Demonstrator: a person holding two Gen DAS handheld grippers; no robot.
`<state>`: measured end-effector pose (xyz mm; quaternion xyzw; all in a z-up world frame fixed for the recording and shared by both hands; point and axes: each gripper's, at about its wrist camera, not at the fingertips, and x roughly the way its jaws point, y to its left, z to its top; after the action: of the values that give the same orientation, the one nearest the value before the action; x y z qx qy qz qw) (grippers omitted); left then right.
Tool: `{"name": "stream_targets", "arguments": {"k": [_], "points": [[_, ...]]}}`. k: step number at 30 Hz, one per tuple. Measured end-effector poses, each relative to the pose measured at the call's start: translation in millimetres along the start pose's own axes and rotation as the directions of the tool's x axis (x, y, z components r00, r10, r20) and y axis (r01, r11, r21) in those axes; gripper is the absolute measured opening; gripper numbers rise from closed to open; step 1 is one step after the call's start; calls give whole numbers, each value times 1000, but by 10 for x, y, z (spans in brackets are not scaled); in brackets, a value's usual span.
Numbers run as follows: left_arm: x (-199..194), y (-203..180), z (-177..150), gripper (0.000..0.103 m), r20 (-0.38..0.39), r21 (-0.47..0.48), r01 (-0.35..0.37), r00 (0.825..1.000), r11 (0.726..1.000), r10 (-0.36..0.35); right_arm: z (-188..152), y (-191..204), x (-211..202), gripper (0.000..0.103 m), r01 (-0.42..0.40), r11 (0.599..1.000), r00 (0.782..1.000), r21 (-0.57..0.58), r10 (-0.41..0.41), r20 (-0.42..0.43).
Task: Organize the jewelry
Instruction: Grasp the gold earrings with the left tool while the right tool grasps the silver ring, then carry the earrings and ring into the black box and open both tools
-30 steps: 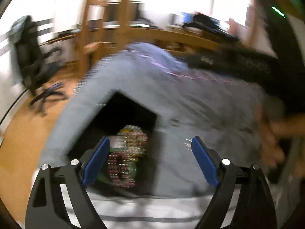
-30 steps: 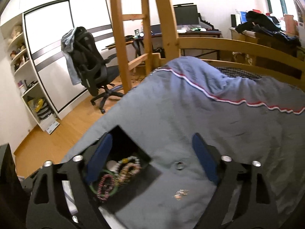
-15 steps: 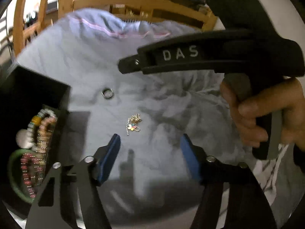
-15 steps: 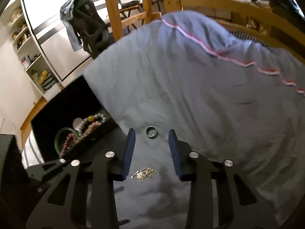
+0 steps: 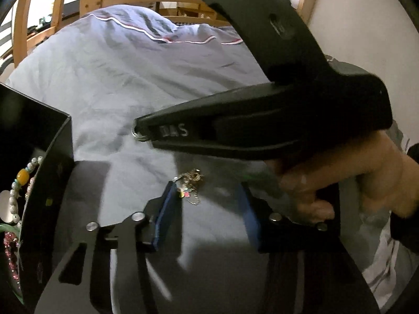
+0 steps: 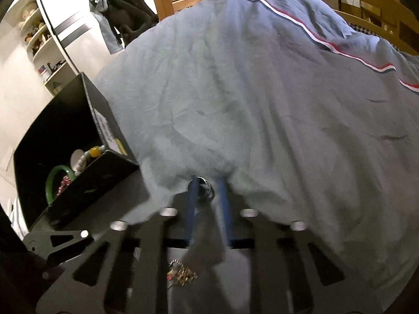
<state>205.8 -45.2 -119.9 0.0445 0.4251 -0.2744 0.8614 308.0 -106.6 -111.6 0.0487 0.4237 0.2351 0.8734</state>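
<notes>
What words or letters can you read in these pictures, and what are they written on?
"DAS": raised letters on the side of the right gripper, seen from the left wrist camera; the first letter is blurred.
White and yellow label on the black box: print too small and blurred to read.
Nothing else carries readable text.

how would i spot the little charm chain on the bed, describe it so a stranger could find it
On the grey-blue duvet, look right of the open black box. The charm chain lies loose by the left gripper: a tangled gold heap with pink bits, unlike the plain metal ring.
</notes>
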Motion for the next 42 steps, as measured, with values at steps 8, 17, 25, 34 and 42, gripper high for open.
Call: {"name": "stream_targets", "arguments": {"k": [8,17,25,34,42], "points": [[-49,142,28,7,-8,-58,0,1000,998,-1,-190,-235,-380,1,-15,996,994,88,6,107],[-140,-12,7,6,-2,-3,-34,999,999,34,-459,-328,-762,0,2,995,993,96,-13,114],[-219,23,-27,6,-28,5,-67,997,998,67,-297,-104,-415,22,-30,999,999,39,28,31],[-238,24,-105,6,-52,20,-60,997,998,61,-339,38,-269,20,33,999,999,-37,-33,2],[-516,-1,-13,6,2,5,-65,998,998,65,-383,13,-820,20,65,998,997,1,-65,47]]}}
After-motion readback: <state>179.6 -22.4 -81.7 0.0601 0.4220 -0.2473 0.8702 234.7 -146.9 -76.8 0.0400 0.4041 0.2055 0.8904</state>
